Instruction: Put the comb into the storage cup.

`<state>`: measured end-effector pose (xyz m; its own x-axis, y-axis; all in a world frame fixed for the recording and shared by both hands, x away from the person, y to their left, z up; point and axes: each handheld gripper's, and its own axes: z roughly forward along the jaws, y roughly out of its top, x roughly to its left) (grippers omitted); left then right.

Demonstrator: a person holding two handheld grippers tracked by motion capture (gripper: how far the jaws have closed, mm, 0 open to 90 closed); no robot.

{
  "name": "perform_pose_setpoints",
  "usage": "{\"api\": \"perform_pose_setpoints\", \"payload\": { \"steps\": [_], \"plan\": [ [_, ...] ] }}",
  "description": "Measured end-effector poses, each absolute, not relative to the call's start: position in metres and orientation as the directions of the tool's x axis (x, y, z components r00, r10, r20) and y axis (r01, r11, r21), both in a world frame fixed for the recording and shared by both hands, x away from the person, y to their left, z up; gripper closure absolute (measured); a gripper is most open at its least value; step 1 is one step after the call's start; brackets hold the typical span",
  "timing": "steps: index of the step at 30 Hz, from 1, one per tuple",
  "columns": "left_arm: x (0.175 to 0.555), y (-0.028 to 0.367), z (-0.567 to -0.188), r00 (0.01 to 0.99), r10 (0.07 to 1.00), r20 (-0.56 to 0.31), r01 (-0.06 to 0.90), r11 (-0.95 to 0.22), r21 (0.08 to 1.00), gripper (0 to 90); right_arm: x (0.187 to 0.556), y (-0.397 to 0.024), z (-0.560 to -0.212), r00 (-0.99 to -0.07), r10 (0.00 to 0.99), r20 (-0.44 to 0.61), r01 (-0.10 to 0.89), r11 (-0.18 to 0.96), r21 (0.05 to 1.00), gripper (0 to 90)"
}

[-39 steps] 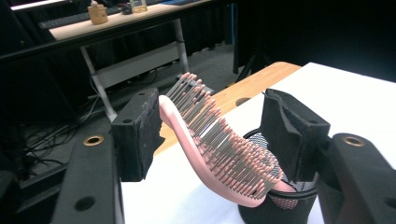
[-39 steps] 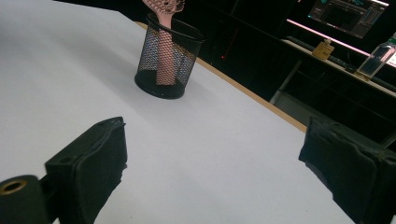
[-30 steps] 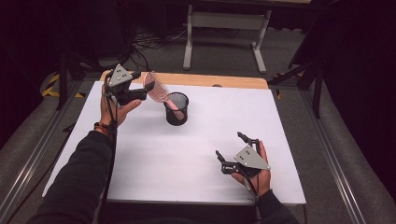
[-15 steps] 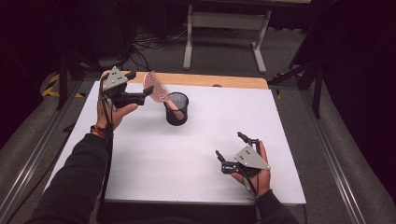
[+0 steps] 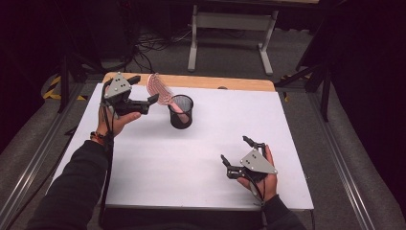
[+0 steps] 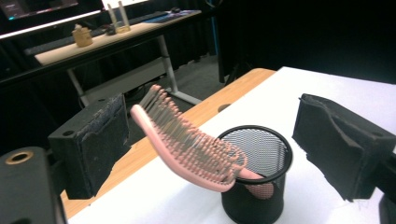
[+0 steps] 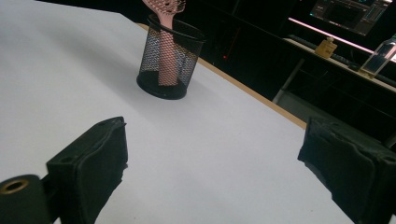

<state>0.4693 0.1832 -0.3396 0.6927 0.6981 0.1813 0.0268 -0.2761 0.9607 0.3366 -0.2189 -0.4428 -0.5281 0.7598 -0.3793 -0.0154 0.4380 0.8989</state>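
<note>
my left gripper (image 5: 143,91) hung above the far left part of the white counter (image 5: 201,158), its jaws apart and just then opening wider, pressing on nothing. the pink hairbrush (image 6: 187,144) stood free in the gap between them, closer to the left jaw as my left gripper view had it, yet clear of both pads. its handle sat down in the black mesh cup (image 6: 257,172) and its bristled head leaned out over the rim, tilted toward the left jaw. the cup stood upright on the counter just beyond and below the jaw tips.

my right gripper (image 5: 238,154) lay low at the near right of the counter, jaws wide apart with only bare counter between them. the cup and brush stood well ahead of those jaws, toward the left one.
</note>
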Motion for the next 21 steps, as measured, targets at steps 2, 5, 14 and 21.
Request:
{"api": "perform_pose_setpoints", "payload": {
  "steps": [2,5,14,21],
  "plan": [
    [0.467,0.182,-0.339,0.697,0.692,0.188,0.019,-0.280,0.960,10.5,0.337,-0.219,-0.443,-0.530,0.759,-0.379,-0.014,0.438,0.899,7.9],
    [0.464,0.182,-0.338,0.701,0.686,0.194,0.007,-0.279,0.960,9.8,0.338,-0.219,-0.443,-0.530,0.760,-0.375,-0.011,0.436,0.900,7.9],
    [0.457,0.184,-0.336,0.714,0.666,0.218,-0.017,-0.295,0.955,6.9,0.338,-0.219,-0.443,-0.532,0.761,-0.371,-0.008,0.434,0.901,7.9],
    [0.451,0.184,-0.334,0.729,0.644,0.230,-0.035,-0.300,0.953,5.7,0.338,-0.219,-0.443,-0.530,0.762,-0.371,-0.008,0.433,0.901,7.9]
  ]
}}
